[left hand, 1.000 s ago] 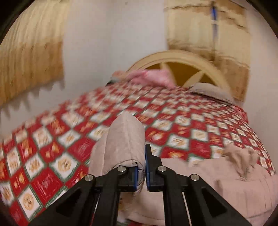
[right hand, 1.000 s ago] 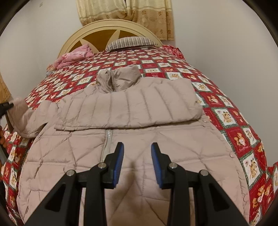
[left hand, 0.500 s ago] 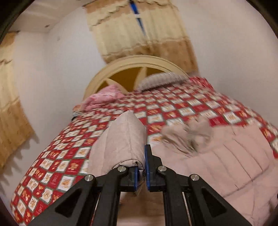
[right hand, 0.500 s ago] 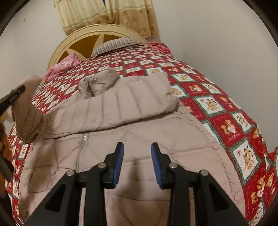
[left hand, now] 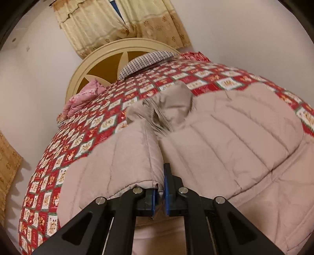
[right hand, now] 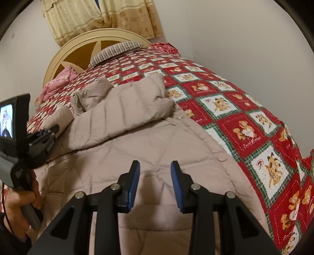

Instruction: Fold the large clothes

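Note:
A beige quilted puffer jacket point(right hand: 149, 149) lies front up on the bed, its right sleeve point(right hand: 127, 109) folded across the chest. My left gripper point(left hand: 160, 188) is shut on the cuff of the left sleeve point(left hand: 121, 157) and holds it over the jacket's chest, near the collar point(left hand: 166, 106). It also shows at the left of the right wrist view point(right hand: 47, 131). My right gripper point(right hand: 155, 176) is open and empty, hovering over the jacket's lower front.
The bed has a red patchwork quilt point(right hand: 245, 125), a cream round headboard point(left hand: 109, 56), a striped pillow point(left hand: 145, 60) and a pink bundle point(left hand: 82, 96) at the head. Walls stand close on both sides. Curtains point(right hand: 98, 17) hang behind.
My left gripper has carried the sleeve from the bed's left side in over the jacket's chest. My right gripper has drifted lower and closer to the jacket's hem and stayed open.

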Demonstrator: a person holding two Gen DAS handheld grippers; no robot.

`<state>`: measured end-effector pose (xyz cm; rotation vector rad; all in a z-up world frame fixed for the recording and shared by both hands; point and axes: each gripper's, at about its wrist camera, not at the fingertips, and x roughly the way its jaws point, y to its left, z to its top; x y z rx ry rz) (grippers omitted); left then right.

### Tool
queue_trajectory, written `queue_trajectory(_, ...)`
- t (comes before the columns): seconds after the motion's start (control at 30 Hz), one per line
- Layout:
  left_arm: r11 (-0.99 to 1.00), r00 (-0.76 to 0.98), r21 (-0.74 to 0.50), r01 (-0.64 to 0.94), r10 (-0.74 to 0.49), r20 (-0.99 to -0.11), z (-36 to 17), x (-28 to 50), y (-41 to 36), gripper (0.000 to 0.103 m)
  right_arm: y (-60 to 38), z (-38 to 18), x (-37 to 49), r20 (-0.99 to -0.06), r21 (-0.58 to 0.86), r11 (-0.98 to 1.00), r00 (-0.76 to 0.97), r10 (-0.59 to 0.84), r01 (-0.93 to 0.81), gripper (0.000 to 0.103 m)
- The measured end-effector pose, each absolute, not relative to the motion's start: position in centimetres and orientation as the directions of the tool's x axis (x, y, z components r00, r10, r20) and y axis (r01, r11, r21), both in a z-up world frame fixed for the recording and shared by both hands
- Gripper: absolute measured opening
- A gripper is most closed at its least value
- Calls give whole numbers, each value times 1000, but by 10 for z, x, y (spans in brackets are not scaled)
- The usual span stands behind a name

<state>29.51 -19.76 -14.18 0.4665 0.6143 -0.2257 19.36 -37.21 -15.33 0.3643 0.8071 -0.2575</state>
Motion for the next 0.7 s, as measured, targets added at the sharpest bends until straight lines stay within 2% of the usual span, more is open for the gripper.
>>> queue_trajectory(0.07, 861, 780, 363, 356, -59, -624, -152, 297, -202, 8, -374, -155, 194, -745, 219, 906, 662, -85, 362, 36)
queue_trajectory(0.13, 833, 733, 381, 401, -43, -678, -168, 300, -208, 15, -374, -155, 195, -747, 217, 906, 659, -85, 363, 36)
queue_trajectory(0.23, 800, 746, 431, 417, -29, -666, -174, 291, -214, 19, -372, -152, 197, -749, 207, 909, 656, -89, 361, 37)
queue_trajectory(0.27, 797, 741, 424, 430, -42, -671, -172, 286, -213, 26, -371, -150, 197, -747, 202, 911, 659, -93, 358, 38)
queue_trajectory(0.3, 796, 730, 405, 449, -65, -681, -169, 281, -211, 34, -369, -147, 197, -742, 195, 914, 663, -101, 357, 45)
queue_trajectory(0.33, 795, 725, 395, 460, -79, -685, -166, 276, -209, 38, -368, -145, 196, -737, 189, 915, 668, -107, 356, 52)
queue_trajectory(0.4, 790, 723, 385, 477, -103, -683, -160, 265, -204, 64, -366, -140, 195, -726, 183, 917, 678, -117, 354, 54)
queue_trajectory(0.47, 782, 711, 361, 509, -145, -689, -154, 254, -198, 78, -363, -137, 194, -721, 179, 920, 683, -119, 349, 54)
queue_trajectory(0.63, 763, 742, 396, 511, -159, -652, -139, 223, -183, 78, -357, -129, 192, -711, 176, 923, 692, -122, 343, 53)
queue_trajectory(0.7, 782, 746, 369, 502, -176, -642, -132, 214, -166, 78, -354, -125, 190, -704, 173, 925, 699, -124, 339, 53)
